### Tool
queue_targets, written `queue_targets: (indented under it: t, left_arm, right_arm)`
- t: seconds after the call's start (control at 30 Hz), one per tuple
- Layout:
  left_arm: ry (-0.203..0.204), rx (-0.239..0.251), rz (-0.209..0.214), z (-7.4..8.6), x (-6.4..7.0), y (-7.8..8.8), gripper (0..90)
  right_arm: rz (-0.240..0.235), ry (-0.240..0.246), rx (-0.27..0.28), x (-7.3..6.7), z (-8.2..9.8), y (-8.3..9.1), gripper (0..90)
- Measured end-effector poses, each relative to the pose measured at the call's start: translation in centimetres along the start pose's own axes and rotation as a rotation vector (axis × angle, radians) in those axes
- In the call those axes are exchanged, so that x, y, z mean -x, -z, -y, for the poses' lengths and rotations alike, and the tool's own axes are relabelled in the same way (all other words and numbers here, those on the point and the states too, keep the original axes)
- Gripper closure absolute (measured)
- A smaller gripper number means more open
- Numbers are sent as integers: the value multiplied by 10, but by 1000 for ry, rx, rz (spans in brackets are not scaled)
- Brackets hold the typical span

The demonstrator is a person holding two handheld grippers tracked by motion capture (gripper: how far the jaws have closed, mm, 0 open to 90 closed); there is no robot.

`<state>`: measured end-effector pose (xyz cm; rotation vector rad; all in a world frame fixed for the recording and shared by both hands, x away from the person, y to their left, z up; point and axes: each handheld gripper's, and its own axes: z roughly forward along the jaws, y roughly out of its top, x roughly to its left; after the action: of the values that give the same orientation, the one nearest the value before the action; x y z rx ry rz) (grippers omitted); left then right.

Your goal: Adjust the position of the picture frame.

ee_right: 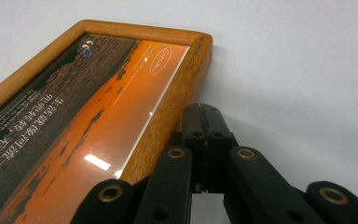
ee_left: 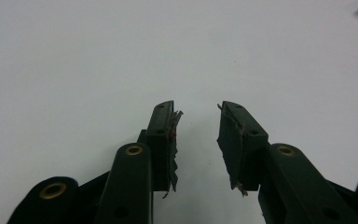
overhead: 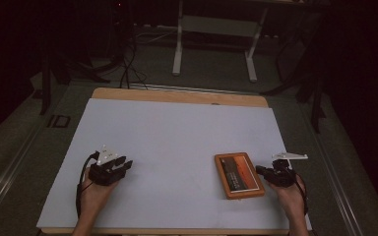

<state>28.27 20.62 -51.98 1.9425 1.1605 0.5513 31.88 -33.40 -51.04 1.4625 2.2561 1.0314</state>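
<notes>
A: Pale grey-white sheet over a wooden table (overhead: 177, 96), and at the left the left hand-held gripper (overhead: 126, 164) lies low on it, a hand (overhead: 94, 191) behind, cable looping at the wrist.

B: Jaws on that one?

A: Spread. In the left gripper view the left hand-held gripper (ee_left: 198, 112) shows a clear gap, bare table surface between its frayed pads (ee_left: 173, 140), nothing held. An orange-brown corner of something peeks in at that view's top right edge.

B: Moving right across the table?

A: Open sheet through the middle, then the picture frame (overhead: 238, 175): wooden border, glass front, an orange and dark print with white lettering. It lies flat, right of centre, toward the near edge.

B: And the right side?

A: The right hand-held gripper (overhead: 259, 170) sits just beside the frame's right edge, a hand (overhead: 289, 192) behind it and the grey plate on top. In the right gripper view the right hand-held gripper (ee_right: 207, 111) has its jaws pressed together, tips touching each other, right against the frame's (ee_right: 177, 93) wooden side. Nothing is pinched between them; the frame lies to their left.

B: Behind the table?

A: A dim floor with cables and a white stand's legs (overhead: 178, 54).
</notes>
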Motion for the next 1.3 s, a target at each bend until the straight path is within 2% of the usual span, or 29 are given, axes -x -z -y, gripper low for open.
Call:
queue_targets:
  t: [0.3,0.63,0.8,0.83,0.97,1.17,1.3]
  left_arm:
    - [-16,-16,-4,0,2,-3,644]
    - [-30,-29,-2,0,4,-5,637]
    - [-44,-41,-1,1,6,-7,636]
    - [-45,-41,0,1,6,-7,635]
    - [-37,-40,1,1,5,-7,634]
    - [-42,-42,3,1,6,-7,634]
    - [-40,-43,3,1,6,-7,633]
  right_arm:
    - [-1,-12,35,-4,-5,9,899]
    - [13,2,22,-9,-11,5,899]
    - [42,4,-18,-6,-22,-8,899]
    - [54,5,-44,-5,-27,-14,900]
    - [65,7,-88,-3,-36,-26,900]
    - [54,21,-121,-6,-44,-39,900]
    - [25,65,-149,-16,-56,-52,900]
